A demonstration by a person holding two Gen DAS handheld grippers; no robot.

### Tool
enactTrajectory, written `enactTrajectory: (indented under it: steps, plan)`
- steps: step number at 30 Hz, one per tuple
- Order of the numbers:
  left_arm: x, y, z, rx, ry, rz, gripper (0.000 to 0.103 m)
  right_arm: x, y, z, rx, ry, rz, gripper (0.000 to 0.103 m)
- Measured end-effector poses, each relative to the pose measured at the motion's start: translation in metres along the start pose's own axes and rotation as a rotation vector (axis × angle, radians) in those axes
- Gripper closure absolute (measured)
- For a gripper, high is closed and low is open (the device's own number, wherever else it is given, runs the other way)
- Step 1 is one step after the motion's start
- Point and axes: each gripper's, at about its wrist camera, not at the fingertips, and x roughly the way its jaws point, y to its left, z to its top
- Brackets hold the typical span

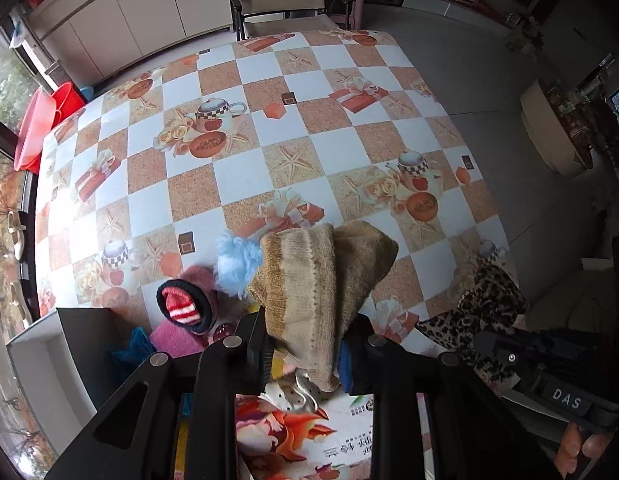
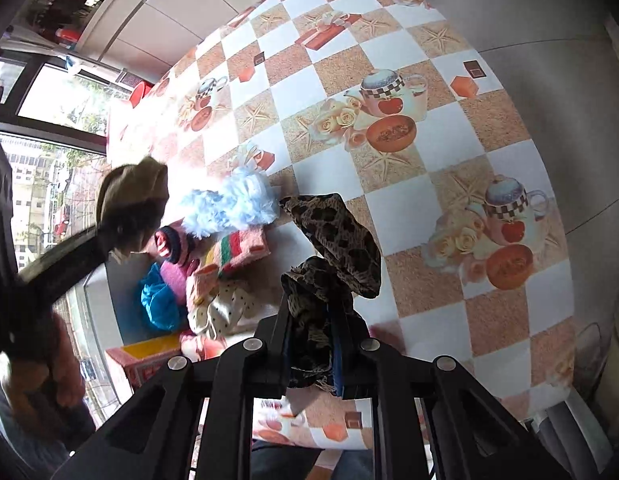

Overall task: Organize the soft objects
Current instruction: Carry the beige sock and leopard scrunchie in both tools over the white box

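Left tongs (image 1: pixel 309 344) clamped on beige knit hat (image 1: pixel 309 280) — right tongs (image 2: pixel 311 344) pinched shut on leopard-print cloth (image 2: pixel 337 236).

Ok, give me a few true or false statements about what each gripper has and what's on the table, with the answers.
1. The left gripper is shut on a tan knit hat. True.
2. The right gripper is open with nothing in it. False: it is shut on a leopard-print cloth.
3. A fluffy light blue item lies on the table. True.
4. The tablecloth is plain green. False: it is checked in white and sandy orange with teapot and gift-box prints.
5. The hat lies flat on the table. False: it hangs from the left gripper, lifted clear.
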Motion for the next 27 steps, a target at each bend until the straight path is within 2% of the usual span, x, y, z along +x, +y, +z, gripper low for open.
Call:
enactTrajectory:
  steps: [15, 27]
  plan:
    - [-0.032, -0.018, -0.079, -0.024, 0.044, -0.015, 0.075, -0.018, 0.008, -0.032, -0.075, 0.037, 0.01, 0.086]
    - [-0.048, -0.017, -0.129, -0.04, 0.05, 0.02, 0.075, -0.024, 0.018, -0.072, -0.145, 0.09, 0.033, 0.086]
